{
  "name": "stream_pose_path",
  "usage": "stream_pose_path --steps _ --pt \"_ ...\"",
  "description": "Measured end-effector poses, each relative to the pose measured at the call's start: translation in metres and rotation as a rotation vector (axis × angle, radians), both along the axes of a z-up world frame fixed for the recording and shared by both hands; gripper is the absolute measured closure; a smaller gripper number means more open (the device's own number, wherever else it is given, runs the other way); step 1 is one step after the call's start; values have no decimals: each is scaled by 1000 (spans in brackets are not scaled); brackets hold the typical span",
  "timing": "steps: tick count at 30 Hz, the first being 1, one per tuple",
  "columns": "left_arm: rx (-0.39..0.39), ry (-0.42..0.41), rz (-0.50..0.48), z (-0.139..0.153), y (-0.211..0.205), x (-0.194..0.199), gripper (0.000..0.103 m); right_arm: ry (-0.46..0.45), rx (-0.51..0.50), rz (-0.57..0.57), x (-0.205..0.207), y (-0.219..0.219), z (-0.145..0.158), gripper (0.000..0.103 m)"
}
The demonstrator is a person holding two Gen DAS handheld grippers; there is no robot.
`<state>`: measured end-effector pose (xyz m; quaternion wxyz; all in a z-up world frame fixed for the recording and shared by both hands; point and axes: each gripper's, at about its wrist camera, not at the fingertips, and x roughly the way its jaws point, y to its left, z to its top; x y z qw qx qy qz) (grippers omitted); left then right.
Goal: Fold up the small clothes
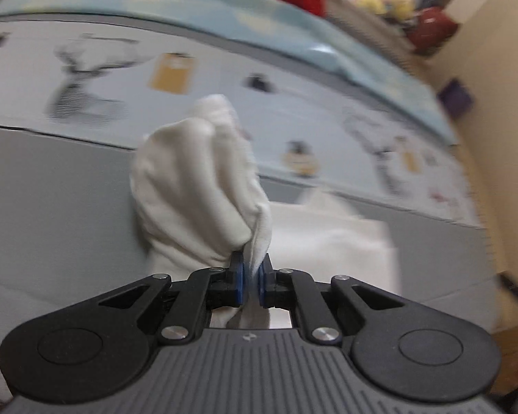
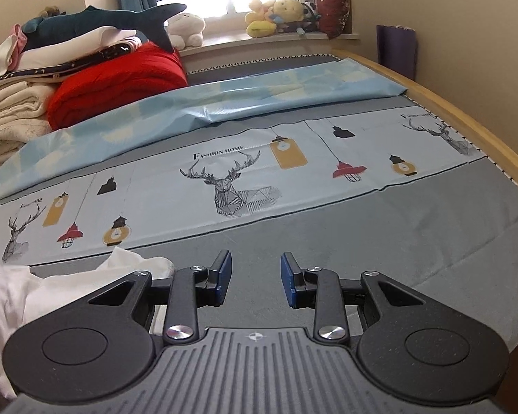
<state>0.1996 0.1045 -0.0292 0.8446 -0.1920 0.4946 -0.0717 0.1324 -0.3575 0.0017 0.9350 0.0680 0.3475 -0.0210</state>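
Observation:
My left gripper [image 1: 253, 269] is shut on a white garment [image 1: 197, 186], pinching its edge between the blue pads; the cloth bunches up in front of the fingers and hangs above the grey bed sheet [image 1: 51, 207]. More white cloth [image 1: 331, 241] lies flat on the bed behind it. The left view is motion-blurred. My right gripper [image 2: 255, 276] is open and empty, low over the grey sheet [image 2: 397, 241]. Part of the white garment [image 2: 69, 283] lies at its left.
A deer-and-lantern printed band [image 2: 245, 179] and a light blue cover [image 2: 224, 103] cross the bed. A red quilt [image 2: 121, 82] and stacked bedding [image 2: 13, 117] sit far left. A wooden bed frame [image 2: 466, 117] runs along the right. Plush toys [image 2: 279, 13] line the windowsill.

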Motion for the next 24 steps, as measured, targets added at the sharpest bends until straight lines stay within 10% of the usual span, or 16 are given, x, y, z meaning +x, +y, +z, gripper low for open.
stream_pose_path --steps 11,15,24 --pt "-346 -31 -198 11 -165 24 82 38 -14 3 -5 -1 -6 70" --pt "-275 -95 -218 25 -153 18 78 49 -19 27 -1 4 -10 70" --pt "-84 57 -213 0 -77 3 78 163 119 184 19 43 -31 70"
